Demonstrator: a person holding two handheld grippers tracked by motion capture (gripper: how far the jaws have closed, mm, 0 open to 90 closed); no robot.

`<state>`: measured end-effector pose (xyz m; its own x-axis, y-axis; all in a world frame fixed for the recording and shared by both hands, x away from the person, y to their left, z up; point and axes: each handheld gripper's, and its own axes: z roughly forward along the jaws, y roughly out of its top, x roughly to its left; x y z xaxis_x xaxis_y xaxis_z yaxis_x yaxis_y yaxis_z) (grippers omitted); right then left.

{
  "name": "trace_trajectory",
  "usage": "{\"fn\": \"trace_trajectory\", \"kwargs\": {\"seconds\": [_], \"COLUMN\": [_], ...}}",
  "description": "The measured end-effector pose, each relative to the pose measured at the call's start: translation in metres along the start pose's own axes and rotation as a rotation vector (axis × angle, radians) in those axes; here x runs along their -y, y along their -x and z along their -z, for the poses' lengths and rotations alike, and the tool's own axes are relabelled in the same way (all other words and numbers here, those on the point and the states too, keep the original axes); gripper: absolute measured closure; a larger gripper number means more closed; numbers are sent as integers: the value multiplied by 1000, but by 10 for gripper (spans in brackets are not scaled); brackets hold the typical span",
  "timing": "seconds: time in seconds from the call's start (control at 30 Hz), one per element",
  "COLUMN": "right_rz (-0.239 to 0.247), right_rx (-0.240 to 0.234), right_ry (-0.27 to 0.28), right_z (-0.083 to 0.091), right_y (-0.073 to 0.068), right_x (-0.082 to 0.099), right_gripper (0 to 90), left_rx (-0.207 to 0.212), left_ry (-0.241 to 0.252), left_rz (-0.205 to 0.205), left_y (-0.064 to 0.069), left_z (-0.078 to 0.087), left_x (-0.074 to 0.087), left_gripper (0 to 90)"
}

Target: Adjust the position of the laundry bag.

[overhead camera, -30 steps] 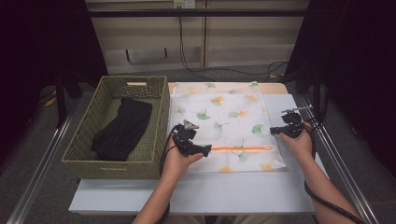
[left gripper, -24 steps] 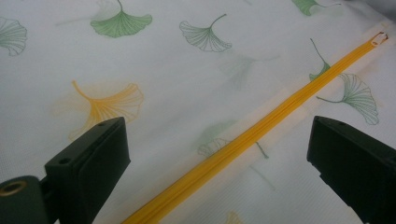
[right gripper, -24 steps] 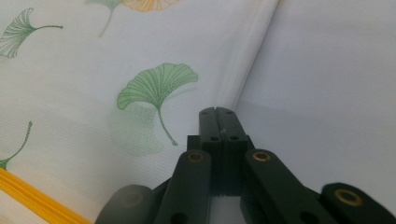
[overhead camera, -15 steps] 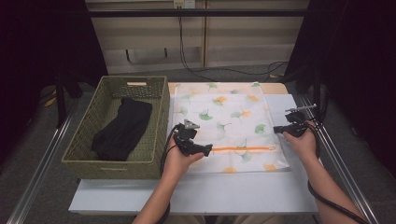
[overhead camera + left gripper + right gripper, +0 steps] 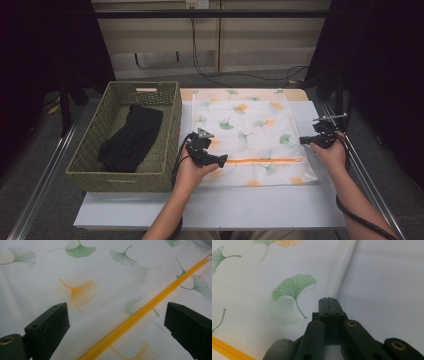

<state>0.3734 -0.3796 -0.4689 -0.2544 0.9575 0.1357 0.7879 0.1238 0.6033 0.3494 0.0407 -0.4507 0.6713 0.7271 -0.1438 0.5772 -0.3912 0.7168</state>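
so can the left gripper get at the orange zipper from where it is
Probably yes. The left gripper hangs over the bag with its jaws wide open, and the zipper runs bare between them in the left gripper view. Nothing lies on that stretch; the right gripper sits shut at the bag's far edge.

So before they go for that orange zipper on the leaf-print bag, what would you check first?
1. Left gripper jaws open: ok.
2. Zipper between the left jaws: ok, it runs between them, untouched.
3. Right gripper jaws shut: ok, at the bag's right edge.
4. Right jaws pinching cloth: cannot tell.
5. Bag flat on the table: ok.
6. Zipper pull reachable: ok, at the far end.
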Motion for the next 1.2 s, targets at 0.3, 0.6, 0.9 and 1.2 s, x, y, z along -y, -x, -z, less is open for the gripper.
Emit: {"fn": "trace_trajectory", "kwargs": {"seconds": [0.3,0.6,0.9,1.2], "right_rz": [-9,-20,-41,-24], "right_rx": [10,-26,-53,-68], "right_ry": [11,46,77,99], "right_z": [6,12,15,26], "right_y": [4,3,-5,-14], "right_x": [3,5,12,12], "right_gripper": [900,689,502,347], "left_rx": [10,19,26,35], "left_ry": [10,1,1,-3], "left_rz": [4,-15,-27,-26], "left_y": [4,6,7,8], "left_z": [-3,-5,-7,-8], "left_x": [-3,-5,-8,-9], "left_gripper": [59,59,59,59]}}
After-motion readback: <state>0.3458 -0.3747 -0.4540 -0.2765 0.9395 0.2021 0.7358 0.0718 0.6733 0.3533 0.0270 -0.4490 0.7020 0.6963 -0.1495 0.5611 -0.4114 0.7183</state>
